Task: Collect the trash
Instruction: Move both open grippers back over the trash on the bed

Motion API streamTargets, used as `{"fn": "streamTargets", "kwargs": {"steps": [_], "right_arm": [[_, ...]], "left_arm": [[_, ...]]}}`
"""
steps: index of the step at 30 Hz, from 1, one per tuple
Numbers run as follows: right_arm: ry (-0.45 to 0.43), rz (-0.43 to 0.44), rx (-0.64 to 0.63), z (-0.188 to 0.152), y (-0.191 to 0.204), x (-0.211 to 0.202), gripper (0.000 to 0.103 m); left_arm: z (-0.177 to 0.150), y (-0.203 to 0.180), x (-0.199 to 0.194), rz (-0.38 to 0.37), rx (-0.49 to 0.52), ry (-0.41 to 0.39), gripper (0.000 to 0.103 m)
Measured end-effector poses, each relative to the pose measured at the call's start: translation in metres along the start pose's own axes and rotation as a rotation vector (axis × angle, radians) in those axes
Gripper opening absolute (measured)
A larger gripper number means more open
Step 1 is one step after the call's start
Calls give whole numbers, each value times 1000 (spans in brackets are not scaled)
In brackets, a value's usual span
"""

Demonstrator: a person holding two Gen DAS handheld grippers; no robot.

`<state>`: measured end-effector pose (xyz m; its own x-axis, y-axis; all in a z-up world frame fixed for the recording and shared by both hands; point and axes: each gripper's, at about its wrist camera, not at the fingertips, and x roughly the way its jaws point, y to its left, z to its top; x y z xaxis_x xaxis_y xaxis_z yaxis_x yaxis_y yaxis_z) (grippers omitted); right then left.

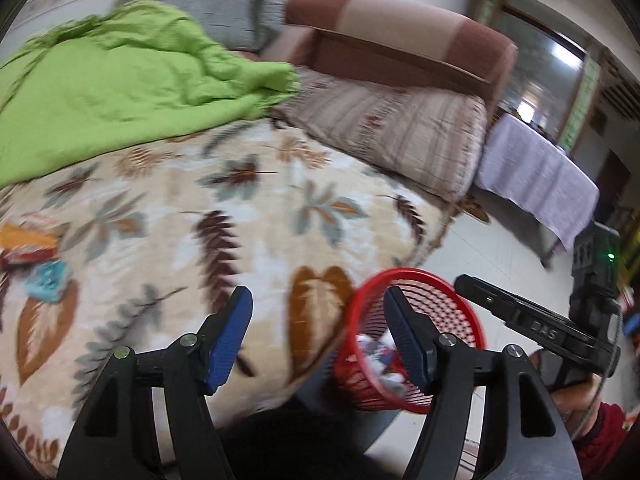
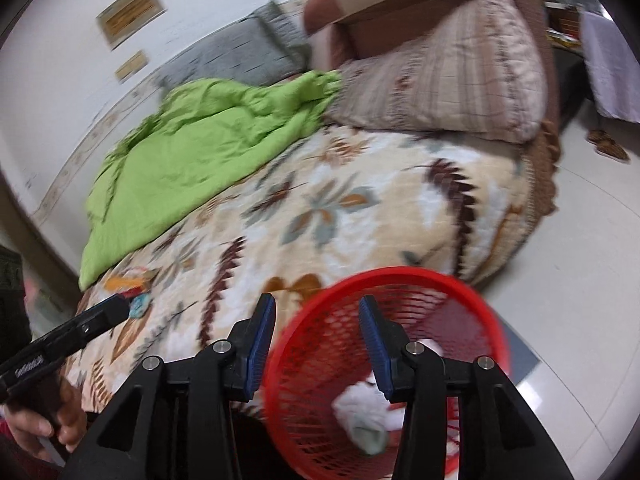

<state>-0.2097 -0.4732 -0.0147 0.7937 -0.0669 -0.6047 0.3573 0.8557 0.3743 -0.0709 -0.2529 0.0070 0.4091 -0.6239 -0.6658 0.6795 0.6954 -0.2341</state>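
A: Covering most of both views, a bed (image 1: 248,216) is seen, spread with a cream blanket (image 2: 360,216) printed with brown and grey leaves.

B: A crumpled green quilt (image 1: 120,88) is laid across the far side of it, and a striped pillow (image 1: 400,132) is propped against a brown headboard (image 1: 400,36). A grey cushion (image 2: 240,56) is tucked behind the quilt.

A: On the pale floor just beside the bed, a red mesh basket (image 2: 320,360) is stood. White crumpled trash (image 2: 360,408) is held inside it.

B: More trash is left on the blanket near its near-left edge: an orange and red wrapper (image 1: 28,240) and, just beside it, a small teal wrapper (image 1: 48,280). Both are blurred.

A: The left gripper (image 1: 318,336) is held over the blanket's edge, its blue-padded fingers (image 1: 232,336) spread apart, with nothing between them.

B: The right gripper (image 2: 316,352) is held above the basket's rim, its fingers (image 2: 260,348) likewise parted and nothing gripped. The other tool's tip is seen close to the teal wrapper in the right wrist view; contact cannot be told.
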Motion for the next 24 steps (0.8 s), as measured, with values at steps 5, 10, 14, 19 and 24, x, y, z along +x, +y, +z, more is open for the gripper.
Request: {"fn": "streamTargets", "kwargs": {"steps": [5,10,14,19,24], "right_arm": [[34,75,-66,-1,42,19,48],[78,147,-118,-4,83,39,48],[105,181,-174,-7,113,52,48],[140,224,-255,-11,154,72,48],[170,253,-351,-16,196,93,48]], "left_arm": [[-8,46,-16,84,-76,-3,67],[-17,88,-33,152,-137,-25,67],[-21,119,-43,217,-183,-52,67],[-27,167,-58,321,-256,-98,67],[-38,230,-74,476,-367,-157,67]]}}
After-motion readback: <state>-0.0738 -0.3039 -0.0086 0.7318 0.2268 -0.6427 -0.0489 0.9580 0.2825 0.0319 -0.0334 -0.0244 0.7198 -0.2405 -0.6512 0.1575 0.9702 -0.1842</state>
